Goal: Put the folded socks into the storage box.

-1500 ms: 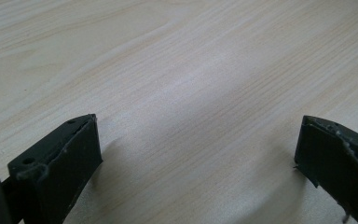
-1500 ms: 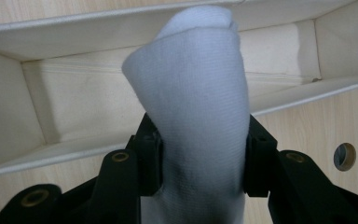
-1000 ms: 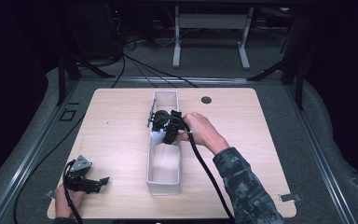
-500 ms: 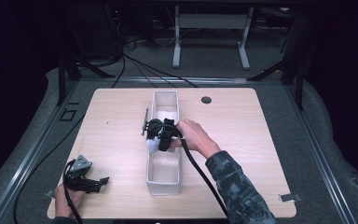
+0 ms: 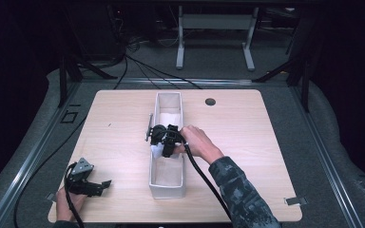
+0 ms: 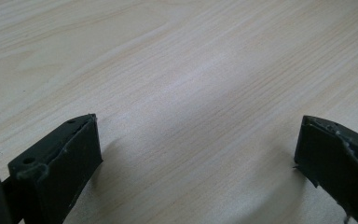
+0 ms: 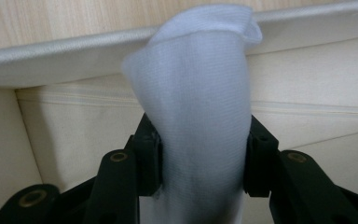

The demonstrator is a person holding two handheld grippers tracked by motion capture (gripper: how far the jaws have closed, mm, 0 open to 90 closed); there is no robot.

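Near the front-left corner of the pale wooden desk (image 5: 114, 137), the left gripper (image 5: 89, 184) rests, jaws wide apart. Further in, the right gripper (image 7: 200, 158) pinches a soft white folded cloth (image 7: 200, 93) — inside the long cream fabric bin (image 5: 167, 187) at mid-desk.

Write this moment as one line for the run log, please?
right gripper: shut on white cloth, over long white bin | left gripper: open, on wooden table, nothing between fingers

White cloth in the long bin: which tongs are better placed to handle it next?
Right. The right tongs are shut on the white cloth inside the bin; the left tongs sit open over bare table, away from it.
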